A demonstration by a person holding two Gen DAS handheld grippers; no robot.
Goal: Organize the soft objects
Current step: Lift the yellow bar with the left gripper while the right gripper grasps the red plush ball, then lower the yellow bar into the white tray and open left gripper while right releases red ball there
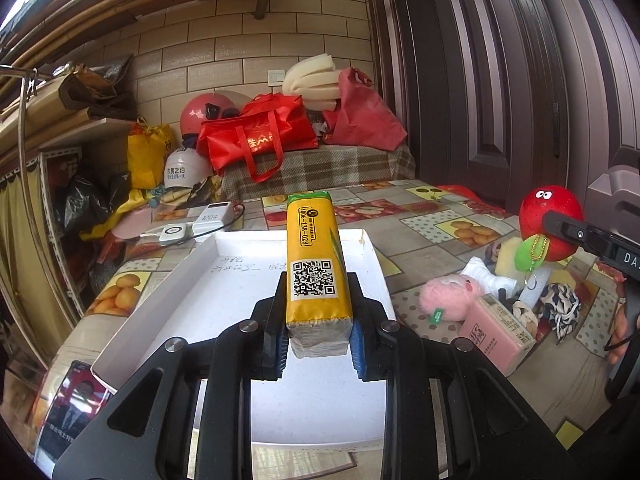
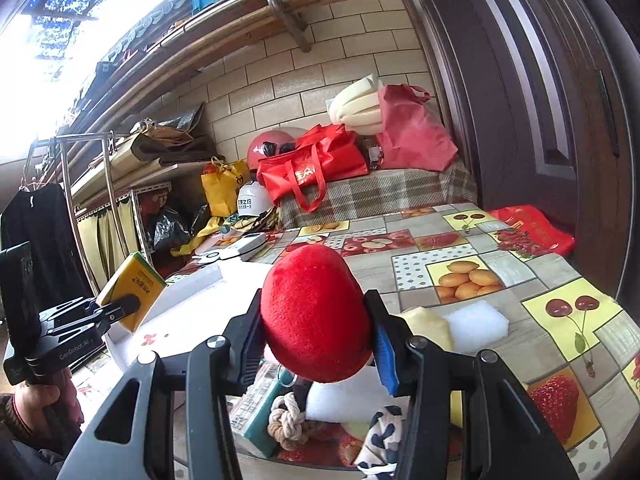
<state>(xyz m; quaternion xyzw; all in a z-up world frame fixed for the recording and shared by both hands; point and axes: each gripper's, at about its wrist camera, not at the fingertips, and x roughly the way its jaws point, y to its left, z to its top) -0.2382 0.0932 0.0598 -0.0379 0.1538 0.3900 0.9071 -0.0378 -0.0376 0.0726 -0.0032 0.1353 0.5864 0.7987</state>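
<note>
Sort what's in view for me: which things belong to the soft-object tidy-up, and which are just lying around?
Job: yellow tissue pack in the left gripper; red plush in the right gripper; white tray; pink plush; pink tissue pack; white sponge; knotted rope.

Lying about: power bank; helmets; red bag.

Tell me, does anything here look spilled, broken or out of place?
Nothing spilled or broken. The soft things right of the white cardboard tray lie in a jumble: a pink plush toy, a pink tissue pack and a black-and-white cloth, overlapping.
</note>
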